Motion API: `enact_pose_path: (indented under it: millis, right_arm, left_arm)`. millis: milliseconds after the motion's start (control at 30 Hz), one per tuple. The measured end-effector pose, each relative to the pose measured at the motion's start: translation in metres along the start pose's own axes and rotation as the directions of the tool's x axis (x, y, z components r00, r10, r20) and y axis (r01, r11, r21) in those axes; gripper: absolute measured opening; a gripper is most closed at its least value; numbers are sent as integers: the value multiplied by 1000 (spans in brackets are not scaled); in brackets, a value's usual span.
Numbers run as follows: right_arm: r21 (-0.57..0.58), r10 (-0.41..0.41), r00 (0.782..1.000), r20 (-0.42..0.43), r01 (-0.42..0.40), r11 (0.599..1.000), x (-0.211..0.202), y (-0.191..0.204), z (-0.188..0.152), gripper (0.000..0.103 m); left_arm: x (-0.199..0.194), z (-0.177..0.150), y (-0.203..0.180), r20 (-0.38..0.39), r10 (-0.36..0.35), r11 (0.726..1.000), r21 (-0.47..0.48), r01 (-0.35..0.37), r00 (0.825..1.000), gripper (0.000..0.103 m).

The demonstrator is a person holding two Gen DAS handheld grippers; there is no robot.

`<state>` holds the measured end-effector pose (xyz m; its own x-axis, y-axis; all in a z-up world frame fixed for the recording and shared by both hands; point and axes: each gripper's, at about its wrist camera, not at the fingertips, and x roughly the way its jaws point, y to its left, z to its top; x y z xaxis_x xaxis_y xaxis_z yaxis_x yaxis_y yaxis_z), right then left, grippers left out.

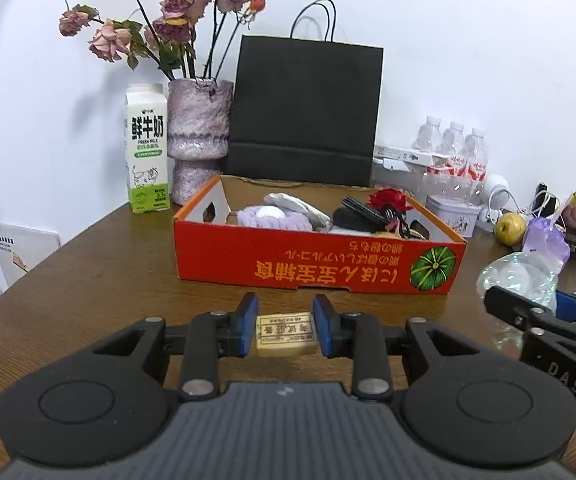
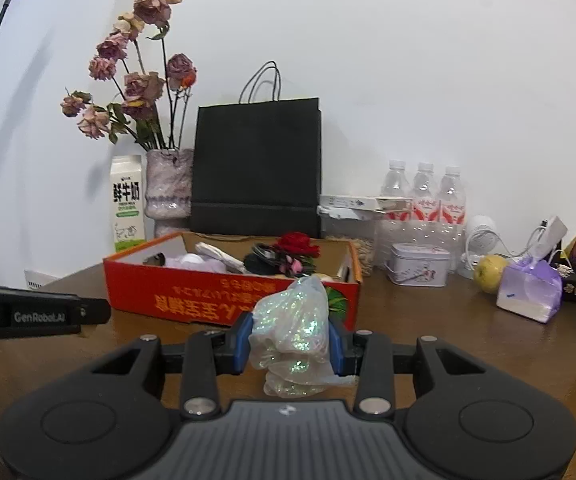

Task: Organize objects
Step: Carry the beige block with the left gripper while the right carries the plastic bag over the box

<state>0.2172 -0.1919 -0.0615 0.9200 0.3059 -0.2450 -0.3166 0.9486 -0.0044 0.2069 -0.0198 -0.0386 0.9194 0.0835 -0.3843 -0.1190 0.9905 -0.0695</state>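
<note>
Left tongs (image 1: 285, 325) clamp a small eraser (image 1: 285, 334) between their blue pads, above the table (image 1: 99, 272), just before the orange box (image 1: 320, 258). Right tongs (image 2: 291, 340) squeeze a glittery bag (image 2: 294, 328) near the box's front corner.

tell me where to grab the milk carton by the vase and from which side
Take the milk carton across its flat side walls, about mid-height below the gabled top. It stands upright, so a level two-finger pinch suits it. Come from the front, the table's open side: the vase stands close on its right and the wall is behind, leaving little room there.
</note>
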Motion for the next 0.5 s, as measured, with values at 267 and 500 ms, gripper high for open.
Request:
enact_pose_path:
  millis: [267,500]
  right_arm:
    - [54,44,999,16,-45,998,12,13,17,36]
    - [73,50,998,47,-53,996,29,17,35,36]
  left_arm:
    - [-4,18,5,42,-7,1000,-5,7,999,31]
    - [3,38,5,73,-6,1000,-4,6,997,31]
